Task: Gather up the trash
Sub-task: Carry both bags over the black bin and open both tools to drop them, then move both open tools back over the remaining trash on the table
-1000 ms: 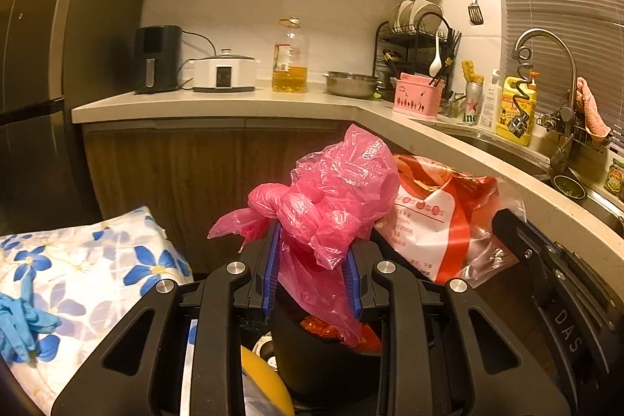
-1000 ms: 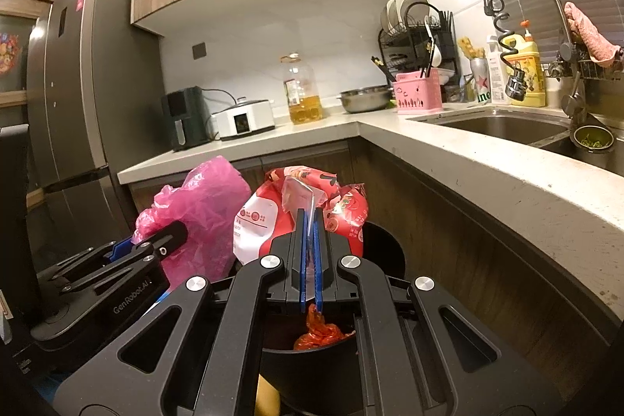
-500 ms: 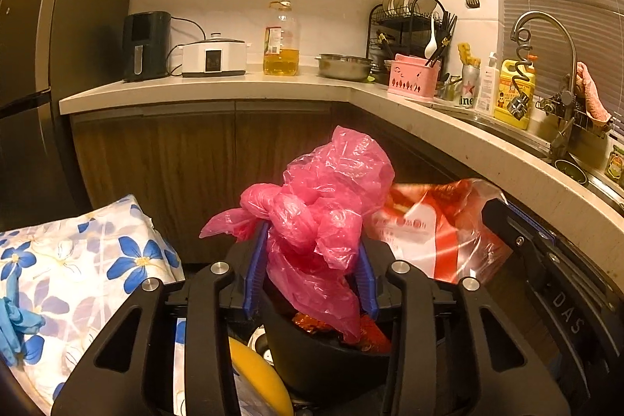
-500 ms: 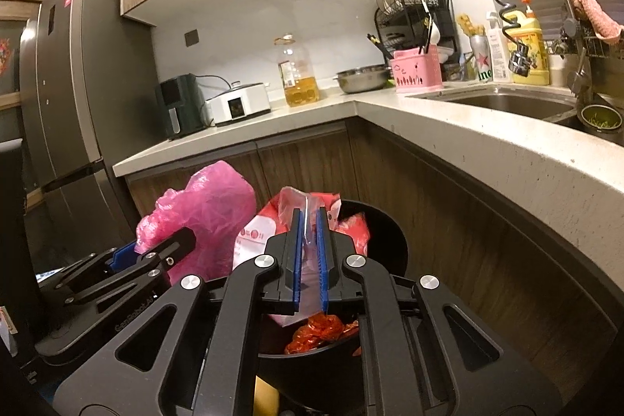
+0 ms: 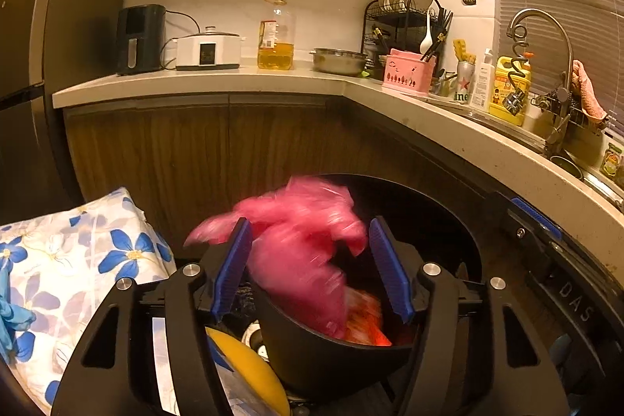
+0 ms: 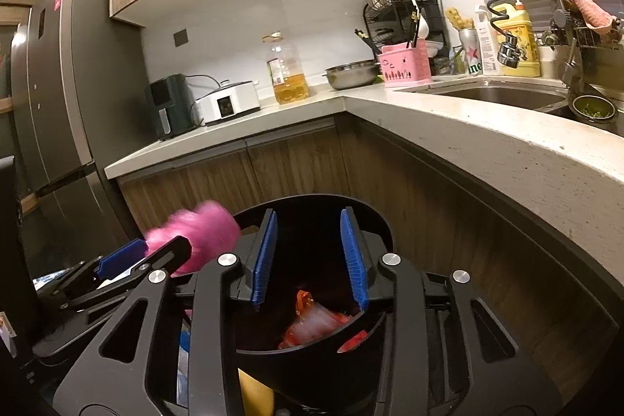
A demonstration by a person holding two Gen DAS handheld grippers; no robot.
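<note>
A black round trash bin (image 5: 331, 361) stands on the floor below both grippers; it also shows in the right wrist view (image 6: 312, 369). My left gripper (image 5: 312, 268) is open above its rim, and a pink plastic bag (image 5: 300, 252), blurred by motion, falls between the fingers into the bin. The bag shows at the left of the right wrist view (image 6: 195, 240). My right gripper (image 6: 308, 256) is open and empty over the bin. A red and white plastic bag (image 6: 312, 322) lies inside the bin.
A curved stone counter (image 6: 487, 143) with wooden cabinet fronts wraps behind and right of the bin. A blue-flowered cloth (image 5: 74, 260) lies to the left. A yellow object (image 5: 249, 369) sits beside the bin. A fridge (image 6: 50, 127) stands at left.
Both grippers have opened. The red and white bag dropped from the right gripper into the bin, and the pink bag is falling from the left gripper. Both grippers moved lower.
</note>
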